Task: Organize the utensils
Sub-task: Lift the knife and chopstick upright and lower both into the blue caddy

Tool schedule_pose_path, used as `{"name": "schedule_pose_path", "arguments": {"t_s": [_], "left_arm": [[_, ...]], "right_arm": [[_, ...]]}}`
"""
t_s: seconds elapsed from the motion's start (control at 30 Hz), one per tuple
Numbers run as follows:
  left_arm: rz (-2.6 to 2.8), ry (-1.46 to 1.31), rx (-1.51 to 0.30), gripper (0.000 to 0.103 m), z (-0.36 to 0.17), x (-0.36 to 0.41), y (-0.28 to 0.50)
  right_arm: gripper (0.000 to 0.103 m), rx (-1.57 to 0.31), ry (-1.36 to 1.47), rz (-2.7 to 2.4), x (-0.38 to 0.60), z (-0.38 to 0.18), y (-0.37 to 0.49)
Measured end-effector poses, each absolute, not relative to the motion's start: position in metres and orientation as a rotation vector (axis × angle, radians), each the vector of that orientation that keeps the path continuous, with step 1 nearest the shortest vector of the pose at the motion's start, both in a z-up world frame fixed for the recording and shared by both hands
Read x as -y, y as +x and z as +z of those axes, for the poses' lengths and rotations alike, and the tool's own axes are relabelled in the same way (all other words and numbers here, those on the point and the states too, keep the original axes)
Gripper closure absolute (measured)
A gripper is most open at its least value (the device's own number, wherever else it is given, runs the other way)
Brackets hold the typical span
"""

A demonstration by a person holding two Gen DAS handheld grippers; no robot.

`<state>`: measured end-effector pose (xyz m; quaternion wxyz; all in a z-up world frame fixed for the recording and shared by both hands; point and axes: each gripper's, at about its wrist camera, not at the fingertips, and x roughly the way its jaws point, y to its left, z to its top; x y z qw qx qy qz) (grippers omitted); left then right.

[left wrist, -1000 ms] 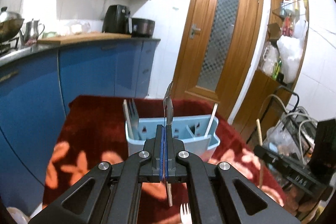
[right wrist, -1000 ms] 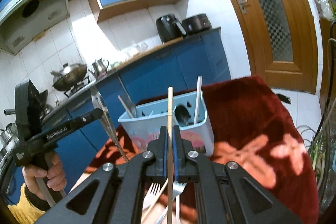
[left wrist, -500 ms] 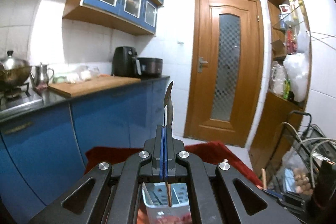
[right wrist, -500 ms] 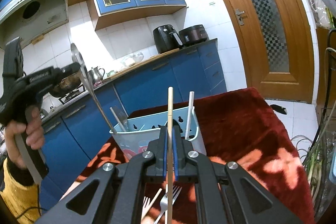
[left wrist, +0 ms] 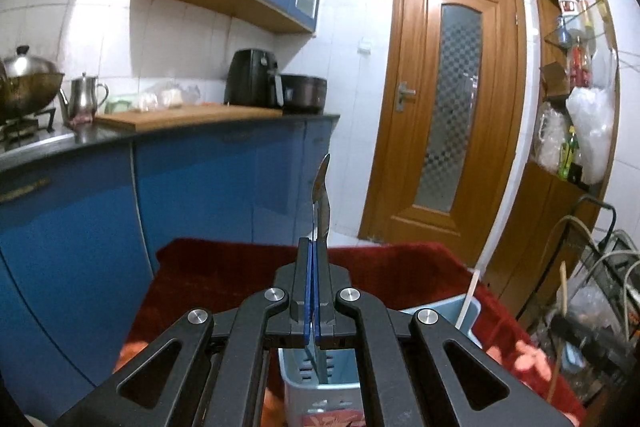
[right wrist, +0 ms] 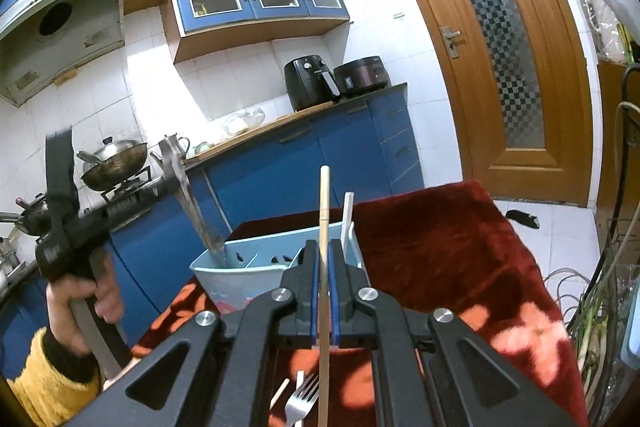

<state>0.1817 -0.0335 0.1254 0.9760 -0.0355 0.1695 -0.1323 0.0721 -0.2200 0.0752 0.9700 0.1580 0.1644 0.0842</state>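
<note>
My left gripper [left wrist: 314,247] is shut on a metal spoon [left wrist: 321,195], bowl end up. In the right wrist view the spoon [right wrist: 188,195] slants down with its handle inside the left end of the light blue utensil caddy [right wrist: 224,277]. The caddy also shows under the left gripper [left wrist: 320,391]. My right gripper [right wrist: 324,259] is shut on a wooden chopstick [right wrist: 324,211], held upright just in front of the caddy. A white chopstick [right wrist: 346,215] stands in the caddy's right end.
The caddy stands on a red flowered cloth [right wrist: 440,247]. A fork [right wrist: 298,401] and another stick lie on the cloth below my right gripper. Blue kitchen cabinets [left wrist: 200,187] and a wooden door [left wrist: 448,115] lie beyond. Wires and bags [left wrist: 600,291] crowd the right side.
My left gripper rose well above the caddy, then came down, and the spoon's handle now sits in the caddy's left compartment. My right gripper stayed with its chopstick and drew nearer the caddy.
</note>
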Motion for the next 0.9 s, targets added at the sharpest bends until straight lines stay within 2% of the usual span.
{"name": "schedule_pose_path", "arguments": {"t_s": [0.23, 0.63, 0.9], "left_arm": [[-0.281, -0.077, -0.384, 0.103, 0.099, 0.035, 0.188], [-0.279, -0.087, -0.421, 0.103, 0.077, 0.029, 0.198], [-0.284, -0.084, -0.415, 0.103, 0.074, 0.031, 0.194]], "right_arm": [[0.097, -0.283, 0.268, 0.15, 0.213, 0.089, 0.095], [0.097, -0.093, 0.149, 0.116, 0.188, 0.112, 0.148], [0.097, -0.086, 0.094, 0.1, 0.174, 0.094, 0.177]]}}
